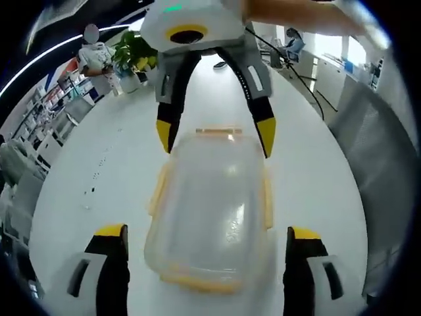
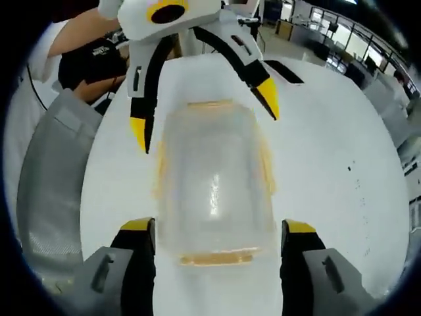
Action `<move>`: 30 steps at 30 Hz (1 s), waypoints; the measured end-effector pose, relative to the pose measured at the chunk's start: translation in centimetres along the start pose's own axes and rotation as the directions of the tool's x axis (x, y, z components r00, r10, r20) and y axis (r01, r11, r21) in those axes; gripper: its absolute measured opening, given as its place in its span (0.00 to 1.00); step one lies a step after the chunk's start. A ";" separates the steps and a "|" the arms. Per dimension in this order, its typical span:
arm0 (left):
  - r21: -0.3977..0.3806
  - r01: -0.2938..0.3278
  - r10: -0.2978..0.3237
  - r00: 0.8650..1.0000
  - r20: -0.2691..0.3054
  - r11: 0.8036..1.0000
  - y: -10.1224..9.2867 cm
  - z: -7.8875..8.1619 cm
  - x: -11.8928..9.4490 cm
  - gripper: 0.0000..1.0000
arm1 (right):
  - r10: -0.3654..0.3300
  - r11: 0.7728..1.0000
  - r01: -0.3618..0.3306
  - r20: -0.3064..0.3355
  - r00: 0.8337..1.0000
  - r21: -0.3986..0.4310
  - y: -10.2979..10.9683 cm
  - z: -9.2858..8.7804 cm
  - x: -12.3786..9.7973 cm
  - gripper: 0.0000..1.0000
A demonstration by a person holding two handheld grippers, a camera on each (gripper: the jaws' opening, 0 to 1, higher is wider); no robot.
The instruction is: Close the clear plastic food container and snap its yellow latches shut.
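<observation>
Left gripper view: the left tool (image 1: 207, 253), jaws spread wide, straddles the clear rectangular plastic food container with yellow latches (image 1: 212, 210) on the white tabletop (image 1: 99, 171); the right tool (image 1: 217, 135), also wide, faces in from 12 o'clock.

Right gripper view: the lid looks seated on the container (image 2: 214, 191), but its side latches appear flared out, likely still unsnapped.
</observation>
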State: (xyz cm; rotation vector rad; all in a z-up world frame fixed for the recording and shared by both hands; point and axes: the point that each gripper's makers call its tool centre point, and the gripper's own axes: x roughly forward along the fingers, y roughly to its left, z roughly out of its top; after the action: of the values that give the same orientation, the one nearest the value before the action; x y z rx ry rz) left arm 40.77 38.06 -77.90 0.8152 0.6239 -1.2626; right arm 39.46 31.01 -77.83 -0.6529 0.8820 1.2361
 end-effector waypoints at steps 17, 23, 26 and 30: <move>-0.330 -0.053 0.186 0.904 0.386 0.943 -3.3 3.9 -6.4 0.99 | -0.161 0.986 0.130 0.360 0.919 0.109 3.9 2.8 -5.0 1.00; -0.411 -0.043 0.229 0.879 0.418 0.911 -5.9 3.6 -8.2 0.99 | -0.184 0.980 0.142 0.374 0.909 0.138 6.9 1.9 -6.2 1.00; -0.457 -0.028 0.260 0.853 0.452 0.889 -7.0 4.0 -9.4 0.99 | -0.190 0.979 0.143 0.414 0.890 0.143 8.5 2.1 -7.0 1.00; -0.490 -0.033 0.296 0.832 0.469 0.871 -9.0 4.5 -11.1 0.99 | -0.236 0.970 0.183 0.436 0.868 0.161 9.7 1.8 -8.0 0.99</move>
State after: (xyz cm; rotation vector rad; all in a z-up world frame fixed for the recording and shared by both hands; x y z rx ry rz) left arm 29.58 39.83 -68.16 0.0912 0.3598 -1.0448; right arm 29.72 30.61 -69.72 -0.3320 0.4706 1.0687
